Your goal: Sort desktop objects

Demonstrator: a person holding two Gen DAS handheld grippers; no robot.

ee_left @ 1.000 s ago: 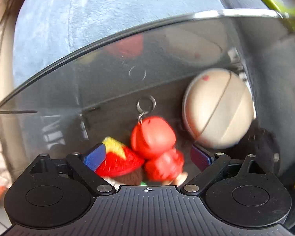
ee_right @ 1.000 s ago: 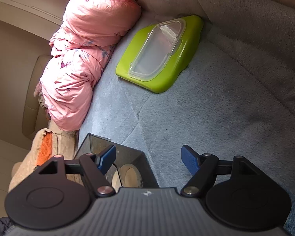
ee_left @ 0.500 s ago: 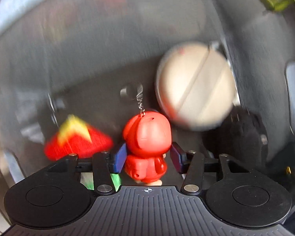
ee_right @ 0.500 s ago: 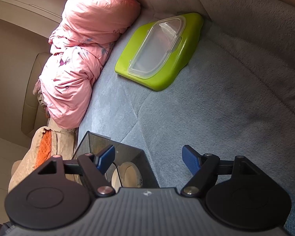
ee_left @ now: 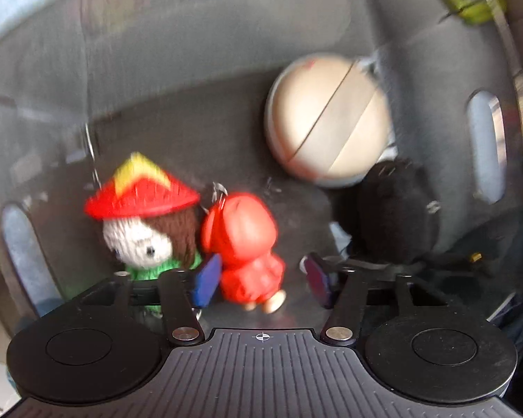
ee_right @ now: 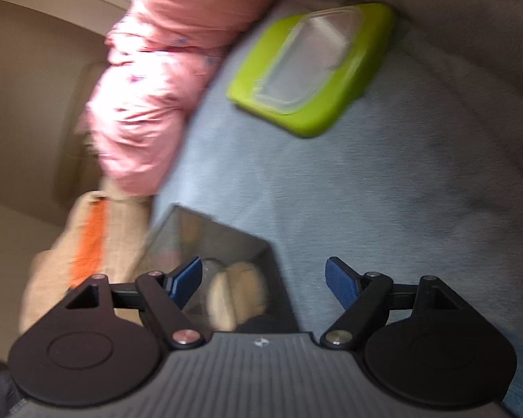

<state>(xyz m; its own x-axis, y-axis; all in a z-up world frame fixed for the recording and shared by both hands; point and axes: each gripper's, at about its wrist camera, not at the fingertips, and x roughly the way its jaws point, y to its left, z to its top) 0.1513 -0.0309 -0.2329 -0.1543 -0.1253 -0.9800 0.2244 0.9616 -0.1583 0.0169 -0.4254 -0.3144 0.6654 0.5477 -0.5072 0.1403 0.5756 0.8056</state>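
In the left wrist view my left gripper (ee_left: 261, 280) is inside a dark translucent bin (ee_left: 191, 80), open, with a red hooded keychain figure (ee_left: 244, 244) lying between the fingers, free of the right pad. A knitted doll with a red hat (ee_left: 146, 219) lies to its left. A round beige case (ee_left: 327, 118) and a black fuzzy thing (ee_left: 394, 223) lie to the right. In the right wrist view my right gripper (ee_right: 263, 282) is open and empty above the bin's (ee_right: 205, 233) edge and a grey-blue blanket (ee_right: 366, 191).
A lime green box with a clear lid (ee_right: 310, 69) lies on the blanket farther back. A pink quilt (ee_right: 164, 80) is bunched at the left. A tan and orange cloth (ee_right: 83, 244) lies left of the bin.
My left gripper held the red figure half a second ago; its fingers have opened and the figure now lies loose in the bin. The knitted doll has come into view. The right view shifted and blurred.
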